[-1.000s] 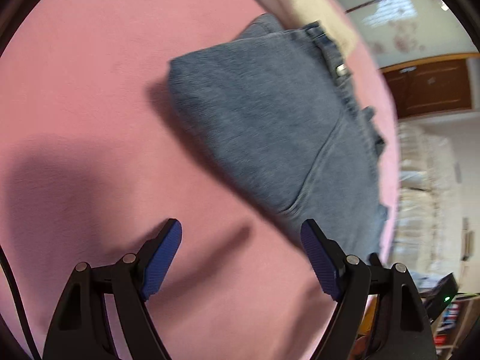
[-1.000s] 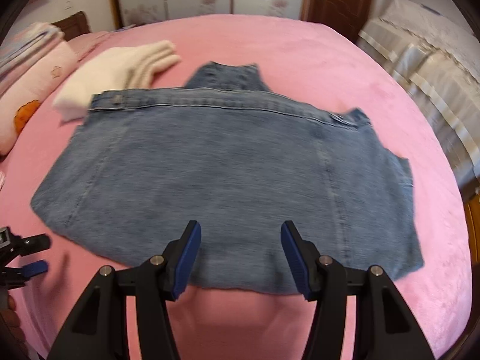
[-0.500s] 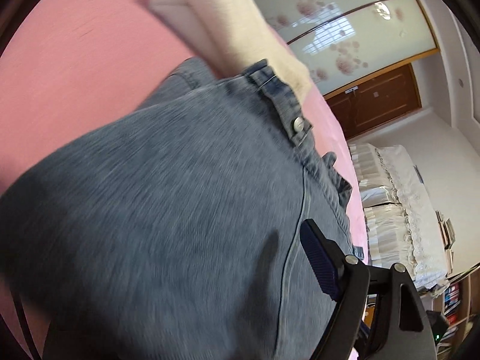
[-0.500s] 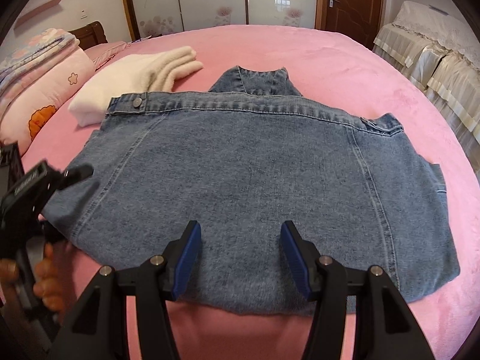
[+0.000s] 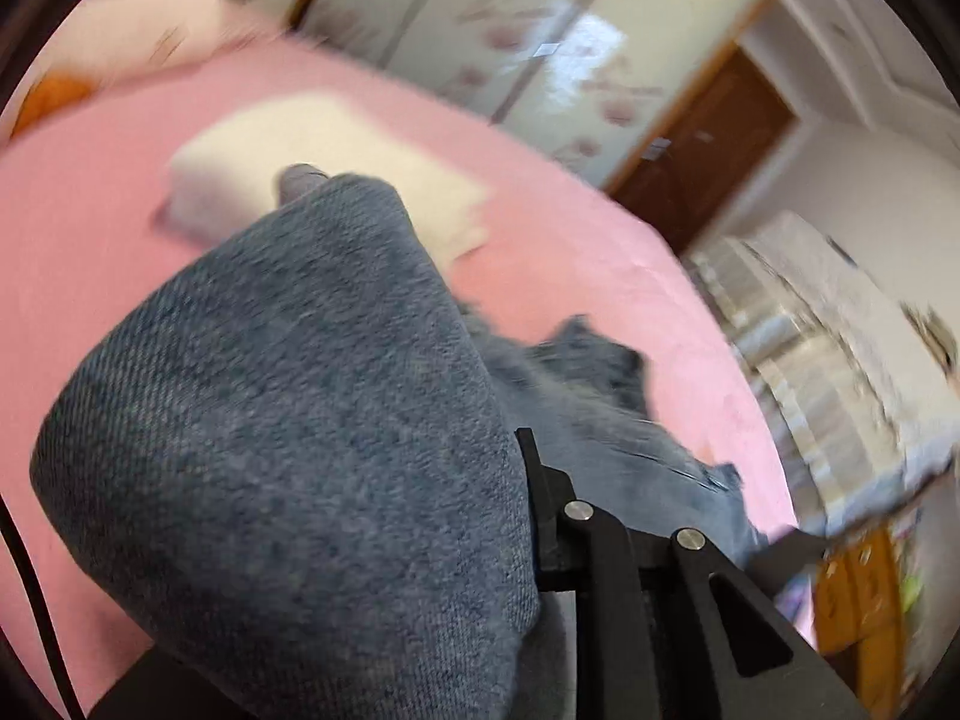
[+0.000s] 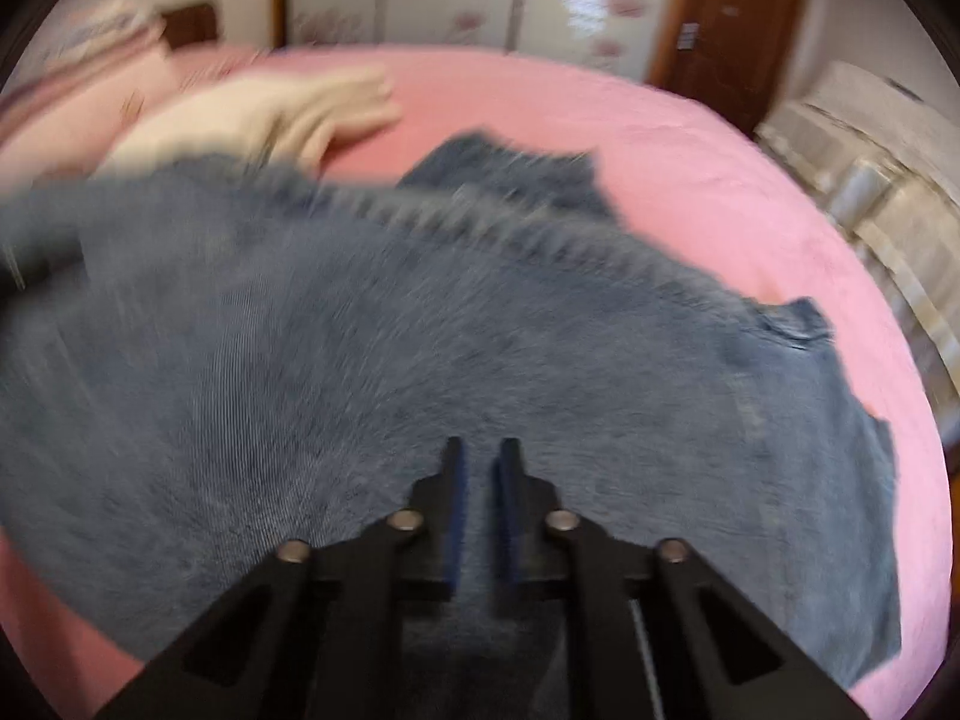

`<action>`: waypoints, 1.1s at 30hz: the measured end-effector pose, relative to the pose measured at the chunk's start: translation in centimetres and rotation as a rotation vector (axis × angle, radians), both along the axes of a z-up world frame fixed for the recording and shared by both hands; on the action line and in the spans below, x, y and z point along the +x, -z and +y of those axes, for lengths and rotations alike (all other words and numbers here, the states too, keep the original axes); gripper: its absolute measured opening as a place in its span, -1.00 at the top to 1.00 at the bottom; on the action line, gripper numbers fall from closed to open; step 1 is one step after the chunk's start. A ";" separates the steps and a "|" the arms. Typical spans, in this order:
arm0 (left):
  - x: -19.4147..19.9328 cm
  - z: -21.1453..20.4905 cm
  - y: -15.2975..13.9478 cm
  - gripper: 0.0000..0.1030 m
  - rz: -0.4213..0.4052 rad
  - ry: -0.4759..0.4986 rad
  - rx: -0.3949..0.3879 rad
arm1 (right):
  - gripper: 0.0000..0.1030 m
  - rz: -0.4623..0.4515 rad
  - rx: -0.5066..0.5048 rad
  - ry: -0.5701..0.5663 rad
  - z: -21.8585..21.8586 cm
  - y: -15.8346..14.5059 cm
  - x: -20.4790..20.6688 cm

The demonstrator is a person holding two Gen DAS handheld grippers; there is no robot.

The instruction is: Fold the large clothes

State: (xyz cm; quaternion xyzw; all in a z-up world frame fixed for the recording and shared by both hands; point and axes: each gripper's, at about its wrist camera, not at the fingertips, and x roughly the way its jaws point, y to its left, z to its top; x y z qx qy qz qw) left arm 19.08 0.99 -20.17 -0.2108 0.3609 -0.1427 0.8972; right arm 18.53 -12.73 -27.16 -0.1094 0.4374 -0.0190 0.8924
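Note:
A blue denim jacket (image 6: 420, 348) lies spread on the pink bed (image 6: 690, 138). My right gripper (image 6: 480, 468) is shut on the jacket's near hem, its blue pads pinching the cloth. In the left wrist view the jacket (image 5: 288, 420) bulges up over my left gripper (image 5: 504, 480) and hides its left finger; only the right black finger (image 5: 540, 480) shows, pressed against the cloth. The left gripper appears shut on the jacket's left edge, which is lifted off the bed. Both views are blurred by motion.
A folded cream garment (image 6: 270, 114) lies on the bed behind the jacket; it also shows in the left wrist view (image 5: 324, 162). Pink pillows (image 6: 78, 78) sit at the far left. A second bed with white covers (image 6: 870, 150) stands to the right.
Both grippers closed on the jacket: the right on the near hem, the left on the left edge. The left side has been lifted and the cloth is moving.

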 end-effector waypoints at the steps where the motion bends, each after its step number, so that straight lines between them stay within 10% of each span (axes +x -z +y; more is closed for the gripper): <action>1: -0.2 -1.5 -1.1 0.72 -0.034 0.035 0.022 | 0.95 0.000 -0.012 -0.015 0.1 0.4 0.0; 12: -2.9 -17.1 -6.7 0.72 -0.224 0.398 0.089 | 0.96 0.018 0.647 0.152 -12.5 -1.4 -3.5; 17: -2.9 -24.0 -4.2 0.72 -0.177 0.505 0.033 | 0.95 -0.071 0.599 0.339 -20.2 -3.2 -10.9; 24: -3.1 -32.8 6.2 0.73 0.062 0.618 0.190 | 0.96 -0.077 0.559 0.509 -26.8 -2.5 -18.6; 33: -3.6 -32.8 4.0 0.73 0.042 0.602 0.170 | 0.96 -0.094 0.534 0.544 -27.3 -2.8 -20.1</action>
